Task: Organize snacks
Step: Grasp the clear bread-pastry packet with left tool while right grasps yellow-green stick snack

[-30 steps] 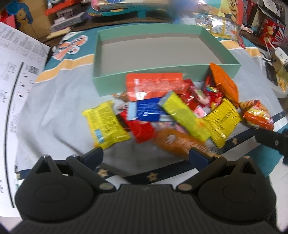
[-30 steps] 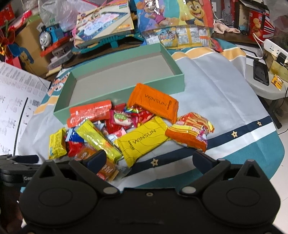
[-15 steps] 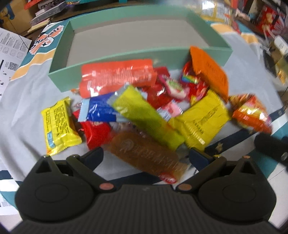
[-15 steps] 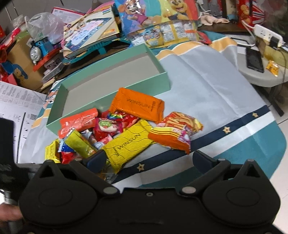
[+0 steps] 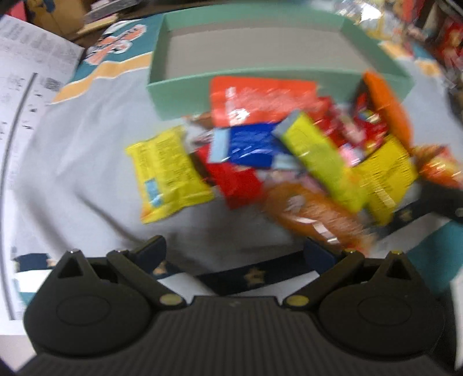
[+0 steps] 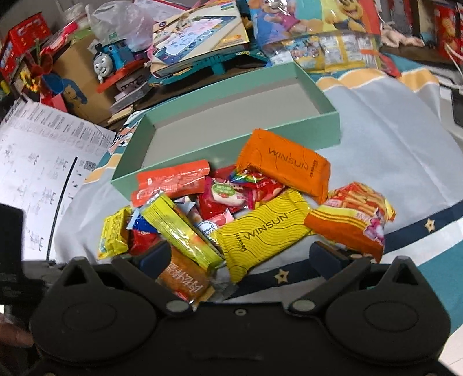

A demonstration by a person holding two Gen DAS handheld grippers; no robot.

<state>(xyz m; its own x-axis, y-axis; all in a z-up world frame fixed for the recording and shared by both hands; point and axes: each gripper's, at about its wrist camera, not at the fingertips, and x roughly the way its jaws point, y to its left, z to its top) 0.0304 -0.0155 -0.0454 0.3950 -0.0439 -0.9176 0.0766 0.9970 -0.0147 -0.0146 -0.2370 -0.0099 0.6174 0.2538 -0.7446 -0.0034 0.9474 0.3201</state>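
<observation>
Up at the back, a blue toy train [image 6: 111, 59] faces out beside a cardboard box [image 6: 75, 84], with a clear plastic bag [image 6: 121, 21] bunched just above it. To its right a picture book [image 6: 199, 37] lies tilted on the clutter, next to a cartoon-dog poster [image 6: 303, 14]. On the left a printed sheet [image 6: 37, 173] overlaps the edge of the grey cloth [image 6: 385, 162], and that cloth carries a navy star stripe [image 6: 428, 224].

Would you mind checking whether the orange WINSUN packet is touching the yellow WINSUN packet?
Apart. In the right wrist view, red candy wrappers lie between the orange WINSUN packet and the yellow WINSUN packet.
</observation>
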